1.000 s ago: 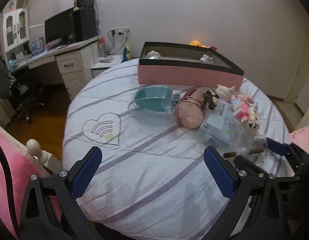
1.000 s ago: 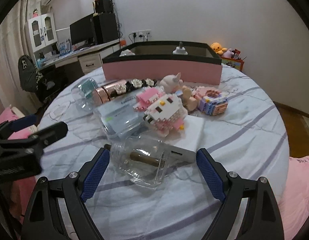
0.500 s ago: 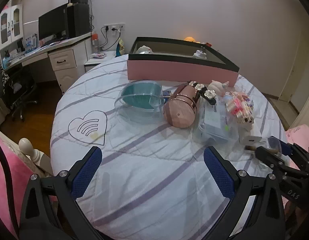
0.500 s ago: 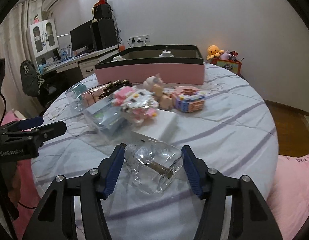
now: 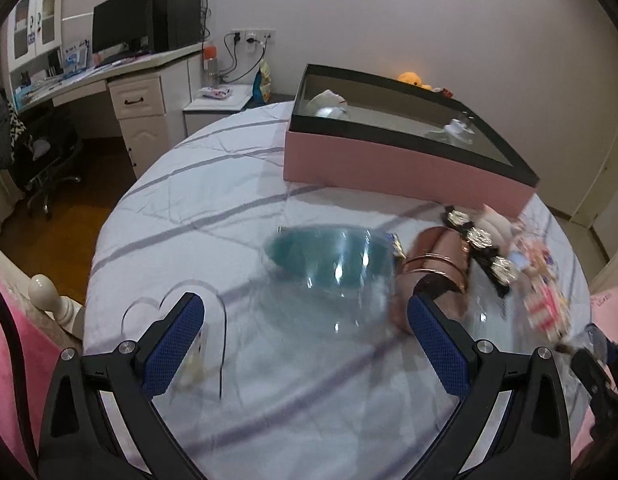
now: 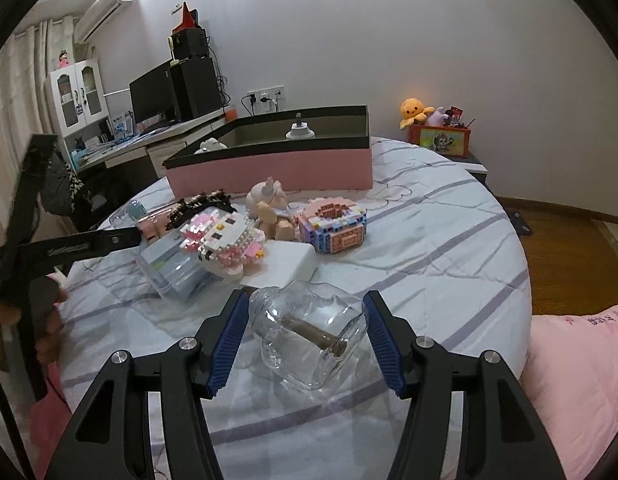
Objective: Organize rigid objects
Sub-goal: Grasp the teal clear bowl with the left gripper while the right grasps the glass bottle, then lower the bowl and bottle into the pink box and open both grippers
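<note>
Right gripper (image 6: 305,316) clamped on a clear glass jar (image 6: 309,330) above the striped bedspread (image 6: 429,240), jaws just closed onto it — left gripper (image 5: 305,332) spread wide, holding nothing, over a clear bowl (image 5: 329,268), pink box (image 6: 277,168) behind.

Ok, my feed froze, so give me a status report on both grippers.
Right gripper jaws clamped on clear glass jar, lifted. Left gripper open, empty, nearing clear teal-lidded container. Pink storage box beyond toy clutter.
</note>
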Demonstrator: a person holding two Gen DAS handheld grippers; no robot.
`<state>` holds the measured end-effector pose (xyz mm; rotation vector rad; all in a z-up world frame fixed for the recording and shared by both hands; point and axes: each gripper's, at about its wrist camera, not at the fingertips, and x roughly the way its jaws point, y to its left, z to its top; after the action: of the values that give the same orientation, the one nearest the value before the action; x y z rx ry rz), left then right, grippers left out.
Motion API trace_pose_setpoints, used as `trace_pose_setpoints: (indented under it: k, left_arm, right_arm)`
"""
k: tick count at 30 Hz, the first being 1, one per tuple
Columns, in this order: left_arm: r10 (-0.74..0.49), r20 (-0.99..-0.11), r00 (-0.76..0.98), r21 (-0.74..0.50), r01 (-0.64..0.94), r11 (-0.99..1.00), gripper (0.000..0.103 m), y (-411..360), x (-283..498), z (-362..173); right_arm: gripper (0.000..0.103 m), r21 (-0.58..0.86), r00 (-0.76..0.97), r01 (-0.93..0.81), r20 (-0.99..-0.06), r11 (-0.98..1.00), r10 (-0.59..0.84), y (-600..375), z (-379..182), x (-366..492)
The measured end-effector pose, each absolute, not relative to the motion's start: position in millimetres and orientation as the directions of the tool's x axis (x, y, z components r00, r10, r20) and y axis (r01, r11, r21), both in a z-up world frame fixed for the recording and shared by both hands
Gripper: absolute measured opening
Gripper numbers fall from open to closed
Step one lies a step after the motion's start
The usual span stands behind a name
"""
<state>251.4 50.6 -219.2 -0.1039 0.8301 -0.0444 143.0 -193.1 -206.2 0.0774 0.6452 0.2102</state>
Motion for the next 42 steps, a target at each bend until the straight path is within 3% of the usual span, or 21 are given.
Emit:
trace_pose_setpoints:
  k: [3,5,6,7,13,20,29,42]
  left_arm:
    - [-0.070,-0.755,0.652,-0.105,-0.014,0.994,0.101,53.6,265.5,-225.0]
    - [-0.096,-0.759,0.644,-0.129,-0.004,0.992,0.089,55.9,270.2,-227.2]
    - [-0.102,-0.754,0.649,-0.132,0.002,0.991,0.074,56.3,269.8,-226.4]
    - [-0.095,-0.751,0.653,-0.125,0.000,0.992,0.073,55.8,268.9,-225.6]
    - [-0.064,-0.702,0.710,-0.080,0.011,0.997,0.073,48.3,249.8,-211.9]
    - [-0.140,-0.652,0.745,-0.088,0.109,0.990,0.073,24.8,235.4,-185.5]
    - [-0.179,-0.640,0.747,-0.081,0.166,0.983,0.073,3.1,238.5,-172.1]
    - [-0.212,-0.659,0.722,-0.102,0.193,0.976,0.073,-5.0,235.8,-175.5]
  right_arm:
    - [0.060,0.136,0.781,-0.188,-0.580,0.973,0.232,-191.2,-200.9,144.5]
    - [0.060,0.145,0.782,-0.198,-0.573,0.969,0.245,-190.5,-197.9,146.4]
    - [0.060,0.152,0.779,-0.204,-0.573,0.967,0.254,-189.9,-196.6,148.6]
    - [0.060,0.154,0.779,-0.205,-0.572,0.967,0.256,-189.6,-196.3,149.8]
    - [0.060,0.157,0.775,-0.231,-0.567,0.960,0.279,-179.0,-193.3,158.6]
    - [0.060,0.153,0.784,-0.239,-0.551,0.959,0.284,-176.3,-184.9,168.9]
    - [0.059,0.140,0.802,-0.236,-0.530,0.962,0.274,-174.4,-173.2,178.9]
    - [0.059,0.232,0.738,-0.203,-0.602,0.951,0.304,-198.2,-209.9,189.0]
